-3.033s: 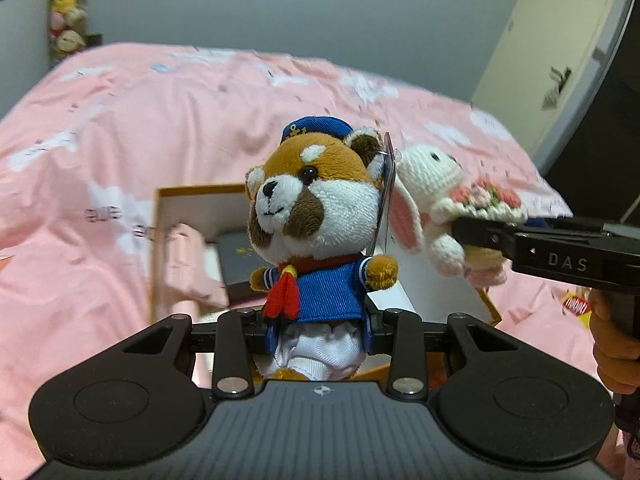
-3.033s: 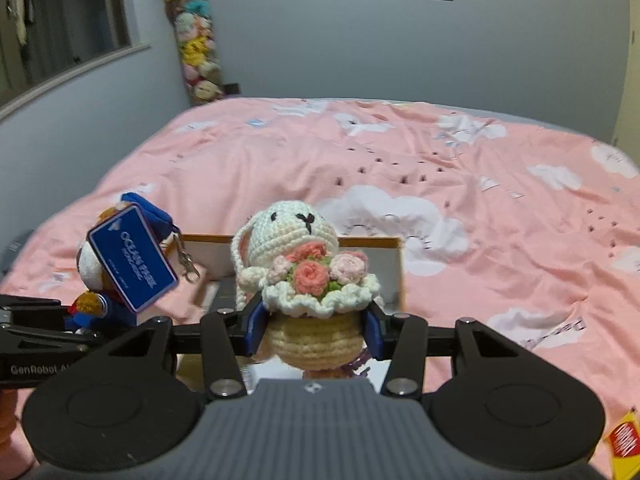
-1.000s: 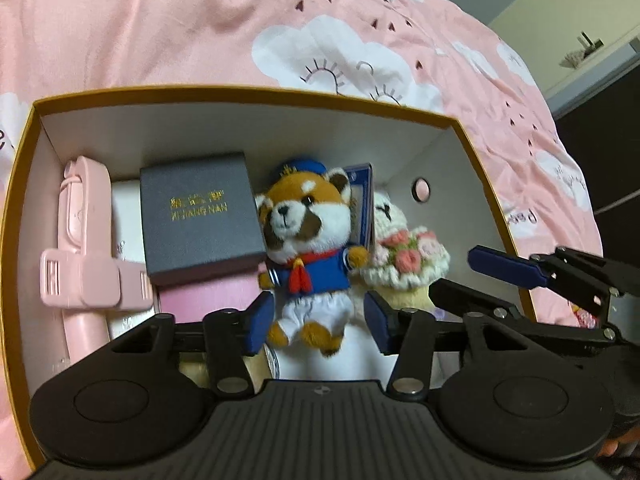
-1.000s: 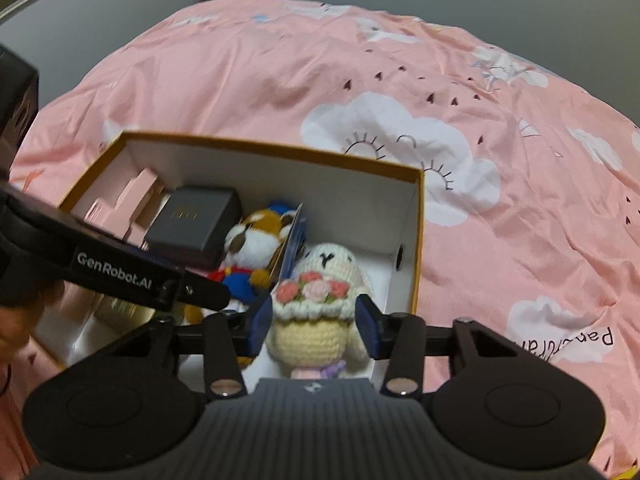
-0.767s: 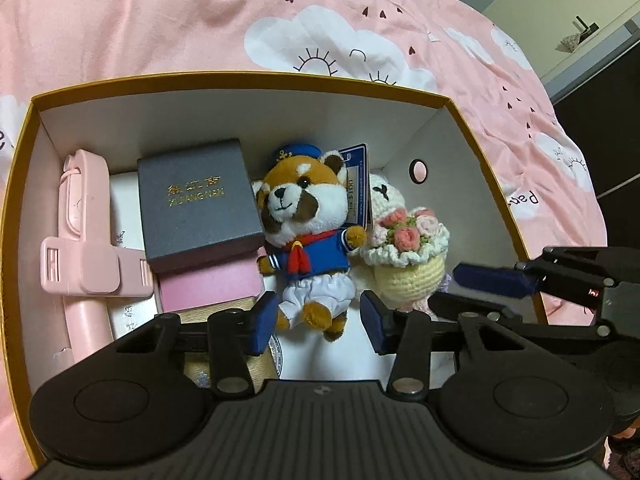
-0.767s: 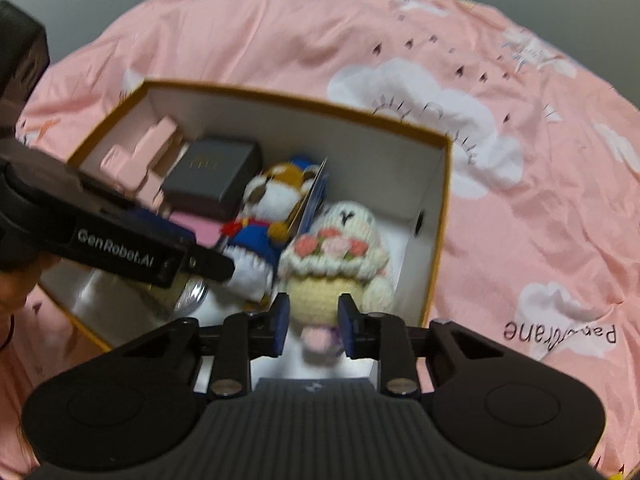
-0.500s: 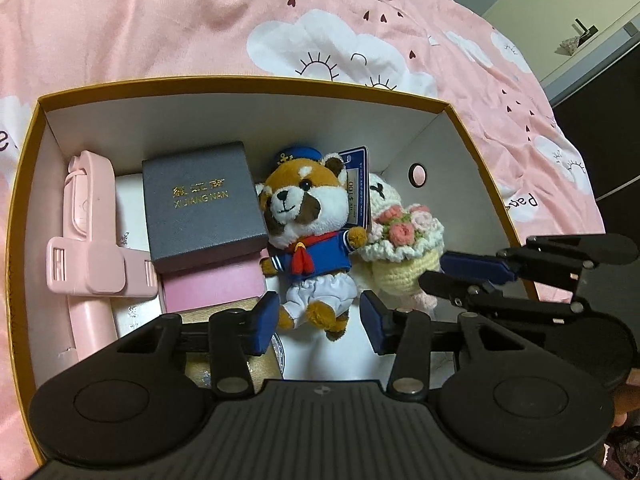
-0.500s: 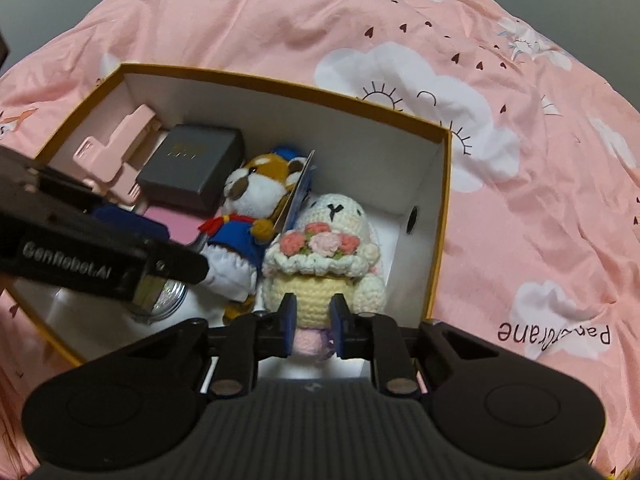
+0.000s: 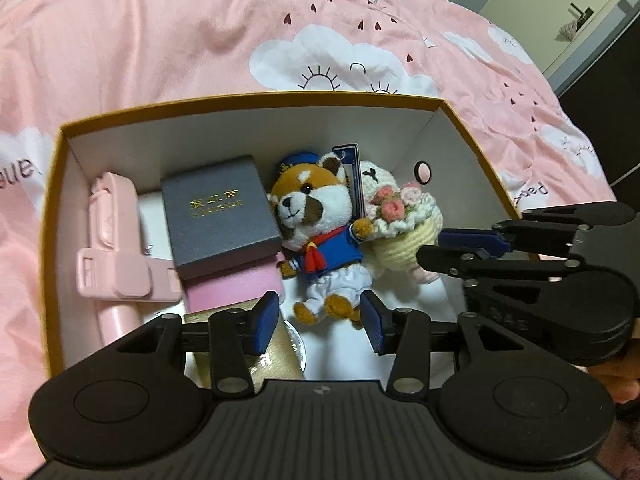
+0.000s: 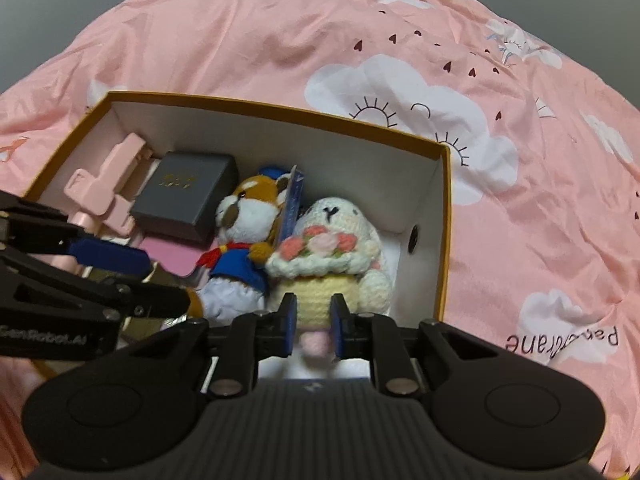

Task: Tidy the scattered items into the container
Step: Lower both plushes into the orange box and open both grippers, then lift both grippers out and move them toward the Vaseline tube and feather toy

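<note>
Release step, judging by how things lie: both soft toys are down inside the box [image 9: 256, 98], which sits on the pink bedspread [image 9: 160, 32].

Left gripper [image 9: 319, 322]: jaws apart, nothing clamped. The sailor bear [image 9: 316, 232] lies on the box floor near the middle, its feet just in front of the blue pads, no contact visible.

Right gripper [image 10: 313, 328]: jaws nearly together, hovering at the base of the crochet bunny [image 10: 332, 256]. The pads look narrower than the toy's base, so it does not read as a grip; the jaws seem to sit just clear of it, above it. The bunny rests by the right wall of the box, touching the bear's arm.

Next move, my guess: lift both grippers straight up out of the box without snagging the bunny's yarn or the bear's tag, then check the bedspread for leftovers. A yellow scrap shows at the bottom right edge of the right wrist view; cannot tell what it is.

Count in box:
- soft toys: 2
- dark gift box [image 9: 220, 212]: 1
- pink holder [image 9: 116, 256] along the left wall: 1
- pink flat case under the dark gift box: 1
- other bits beneath: partly hidden, not counted
</note>
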